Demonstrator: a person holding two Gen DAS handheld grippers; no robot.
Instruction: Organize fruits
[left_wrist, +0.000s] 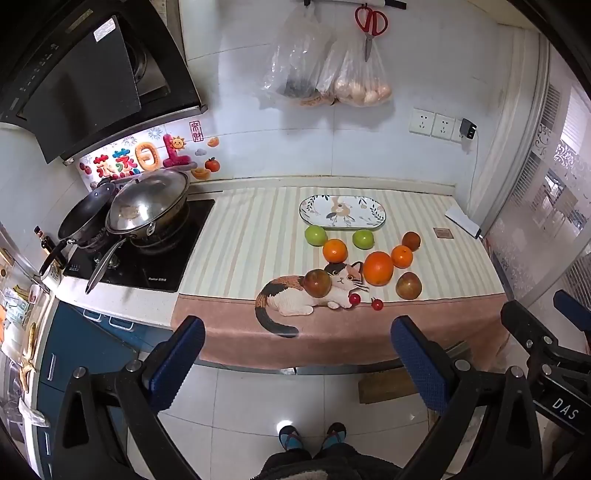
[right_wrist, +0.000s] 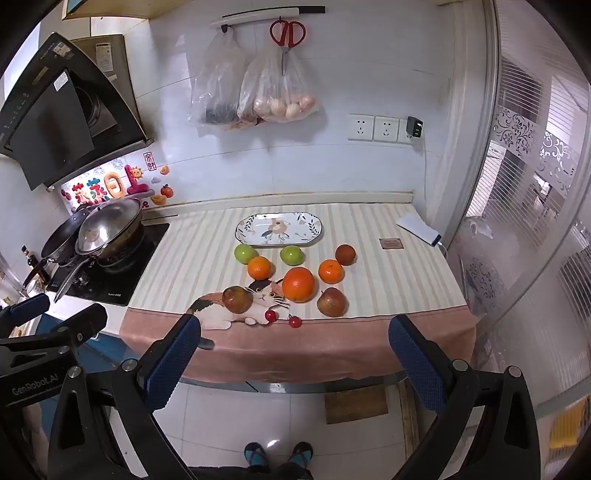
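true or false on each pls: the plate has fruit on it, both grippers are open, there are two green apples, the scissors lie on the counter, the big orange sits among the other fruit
1. The plate holds fruit. False: it is bare; all the fruit lies on the cloth.
2. The left gripper and right gripper are open. True; nothing is between the fingers.
3. Two green apples lie just in front of the plate. True.
4. The scissors lie on the counter. False: they hang on the wall.
5. The big orange sits among the other fruit. True.
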